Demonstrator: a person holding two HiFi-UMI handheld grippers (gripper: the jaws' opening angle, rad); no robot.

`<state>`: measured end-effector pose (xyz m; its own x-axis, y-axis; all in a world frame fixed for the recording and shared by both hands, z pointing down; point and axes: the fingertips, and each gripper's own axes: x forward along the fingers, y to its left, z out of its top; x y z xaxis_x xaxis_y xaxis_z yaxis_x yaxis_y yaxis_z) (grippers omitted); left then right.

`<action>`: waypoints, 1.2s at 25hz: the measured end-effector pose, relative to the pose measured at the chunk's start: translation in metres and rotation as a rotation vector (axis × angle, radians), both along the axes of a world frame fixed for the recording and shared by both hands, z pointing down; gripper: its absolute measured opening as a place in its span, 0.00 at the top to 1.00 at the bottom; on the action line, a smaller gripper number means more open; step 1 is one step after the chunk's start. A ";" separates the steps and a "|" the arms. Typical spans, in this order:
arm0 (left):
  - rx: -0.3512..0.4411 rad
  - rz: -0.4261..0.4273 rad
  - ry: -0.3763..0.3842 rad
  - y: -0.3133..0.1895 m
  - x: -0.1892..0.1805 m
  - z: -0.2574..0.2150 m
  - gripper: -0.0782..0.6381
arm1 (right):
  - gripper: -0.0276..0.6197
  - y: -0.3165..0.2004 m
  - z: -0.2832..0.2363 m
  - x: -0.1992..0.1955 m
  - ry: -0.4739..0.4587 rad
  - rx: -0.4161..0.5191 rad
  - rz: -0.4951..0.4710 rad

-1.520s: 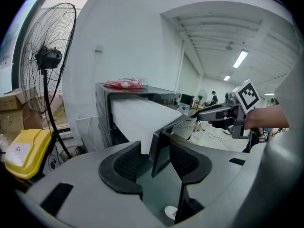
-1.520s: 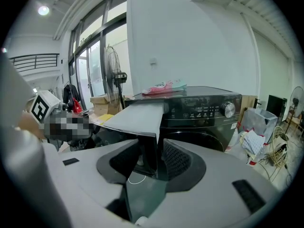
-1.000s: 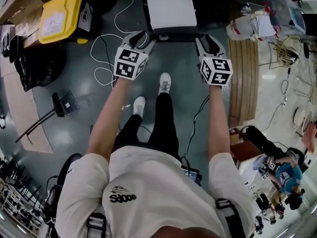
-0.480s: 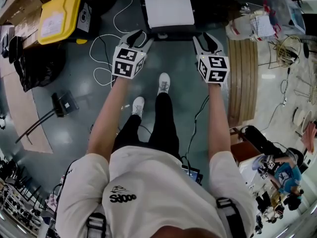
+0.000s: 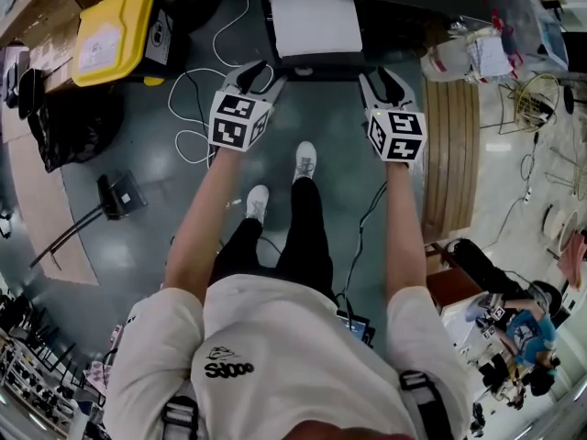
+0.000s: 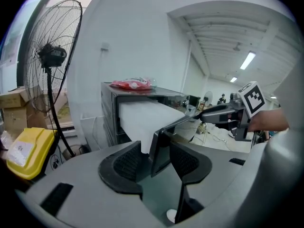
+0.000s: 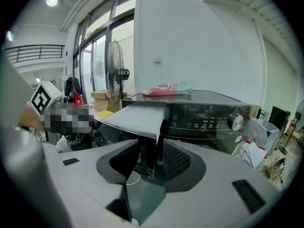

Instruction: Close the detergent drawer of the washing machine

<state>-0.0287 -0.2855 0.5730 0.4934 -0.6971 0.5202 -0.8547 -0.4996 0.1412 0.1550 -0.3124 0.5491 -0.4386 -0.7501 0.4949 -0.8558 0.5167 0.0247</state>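
Detergent drawer (image 5: pixel 315 24): pulled out of washing machine (image 7: pixel 209 112). I see left tongs (image 5: pixel 264 68) and right tongs (image 5: pixel 382 74) apart, unclamped, straddling its near left and right corners.

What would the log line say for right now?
task: close drawer | drawer: pulled out | left gripper: open, drawer front between jaws | right gripper: open, drawer front between jaws

Glossy washing machine (image 7: pixel 209 113) front, matt white plastic drawer (image 5: pixel 315 24), shiny floor (image 5: pixel 138 246).
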 end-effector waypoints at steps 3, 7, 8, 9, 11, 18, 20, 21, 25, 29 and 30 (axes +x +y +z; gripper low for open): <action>0.012 -0.009 0.003 -0.007 -0.002 -0.002 0.62 | 0.72 -0.008 -0.002 -0.002 -0.004 0.009 0.001; 0.017 -0.005 -0.004 -0.017 -0.003 -0.006 0.62 | 0.73 -0.017 -0.005 -0.002 -0.013 0.013 0.010; 0.018 -0.008 -0.004 -0.020 -0.003 -0.006 0.62 | 0.73 -0.020 -0.006 -0.002 -0.018 0.013 0.016; 0.019 -0.013 -0.004 -0.023 -0.004 -0.007 0.62 | 0.73 -0.023 -0.006 -0.003 -0.022 0.014 0.020; 0.020 -0.021 -0.007 -0.028 -0.008 -0.007 0.62 | 0.73 -0.028 -0.006 -0.006 -0.024 0.015 0.023; 0.023 -0.044 -0.008 -0.045 -0.013 -0.005 0.62 | 0.73 -0.046 -0.005 -0.011 -0.024 0.015 0.009; 0.025 -0.057 -0.006 -0.053 -0.014 -0.006 0.63 | 0.73 -0.054 -0.006 -0.012 -0.026 0.016 0.008; 0.027 -0.063 -0.006 -0.057 -0.016 -0.007 0.63 | 0.73 -0.059 -0.007 -0.013 -0.028 0.018 0.010; 0.034 -0.078 -0.002 -0.073 -0.020 -0.007 0.64 | 0.73 -0.075 -0.008 -0.018 -0.047 0.022 0.025; 0.028 -0.093 0.033 -0.085 -0.024 -0.005 0.64 | 0.73 -0.086 -0.006 -0.022 -0.078 0.022 0.043; 0.026 -0.098 0.042 -0.088 -0.025 -0.005 0.64 | 0.73 -0.089 -0.006 -0.022 -0.080 0.022 0.045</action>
<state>-0.0541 -0.3737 0.5680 0.4432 -0.7560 0.4818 -0.8933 -0.4176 0.1664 0.1326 -0.4016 0.5427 -0.4416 -0.7805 0.4424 -0.8779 0.4776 -0.0337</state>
